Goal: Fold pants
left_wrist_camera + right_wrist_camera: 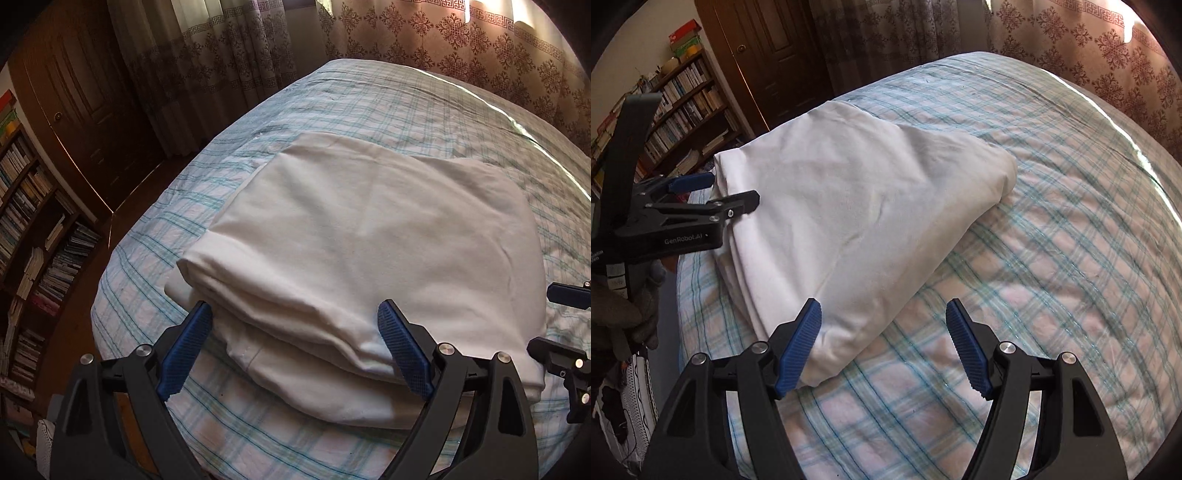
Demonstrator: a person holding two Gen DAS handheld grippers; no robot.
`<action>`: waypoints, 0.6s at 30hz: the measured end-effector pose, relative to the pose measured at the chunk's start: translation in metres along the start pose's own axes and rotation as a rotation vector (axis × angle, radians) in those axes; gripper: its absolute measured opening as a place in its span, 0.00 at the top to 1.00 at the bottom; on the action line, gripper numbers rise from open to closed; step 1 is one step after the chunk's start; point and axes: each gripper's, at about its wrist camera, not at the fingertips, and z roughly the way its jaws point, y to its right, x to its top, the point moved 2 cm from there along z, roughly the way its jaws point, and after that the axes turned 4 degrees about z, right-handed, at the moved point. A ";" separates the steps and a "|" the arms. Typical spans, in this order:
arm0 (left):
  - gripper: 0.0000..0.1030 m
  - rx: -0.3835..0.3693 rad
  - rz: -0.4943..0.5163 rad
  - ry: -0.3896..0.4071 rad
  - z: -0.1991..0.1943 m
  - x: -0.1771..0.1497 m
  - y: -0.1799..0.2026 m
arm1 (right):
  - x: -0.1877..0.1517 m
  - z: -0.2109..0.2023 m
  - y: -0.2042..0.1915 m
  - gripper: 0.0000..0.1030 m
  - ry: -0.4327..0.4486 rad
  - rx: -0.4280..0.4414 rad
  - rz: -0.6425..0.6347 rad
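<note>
Dim room, daylight from behind the curtains.
I see glare streaking the bed's far edge, dark bulging fisheye corners, sharp focus throughout.

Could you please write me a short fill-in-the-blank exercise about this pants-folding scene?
1. The folded pants are ____ in colour.
2. The pants lie on a bed covered with a ____-patterned sheet.
3. Both the left gripper and the right gripper have their jaws ____.
4. The shelves beside the dark wooden door are filled with ____.

Missing words: white; plaid; open; books
</note>
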 end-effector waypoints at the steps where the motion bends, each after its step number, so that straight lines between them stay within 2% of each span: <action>1: 0.10 0.000 -0.005 0.004 0.001 -0.002 0.000 | 0.000 0.001 0.002 0.31 -0.005 0.007 0.015; 7: 0.09 -0.036 -0.046 -0.021 0.001 0.000 -0.007 | -0.002 -0.006 0.004 0.31 -0.001 0.010 0.038; 11: 0.09 -0.038 -0.042 0.006 -0.016 0.005 -0.003 | -0.003 -0.024 0.004 0.31 0.033 0.026 0.050; 14: 0.06 -0.035 -0.023 0.019 -0.026 0.007 0.006 | -0.010 -0.021 0.000 0.31 0.004 0.029 0.027; 18: 0.05 -0.052 -0.014 -0.037 -0.016 0.000 0.017 | -0.019 -0.015 0.002 0.31 -0.028 0.051 0.058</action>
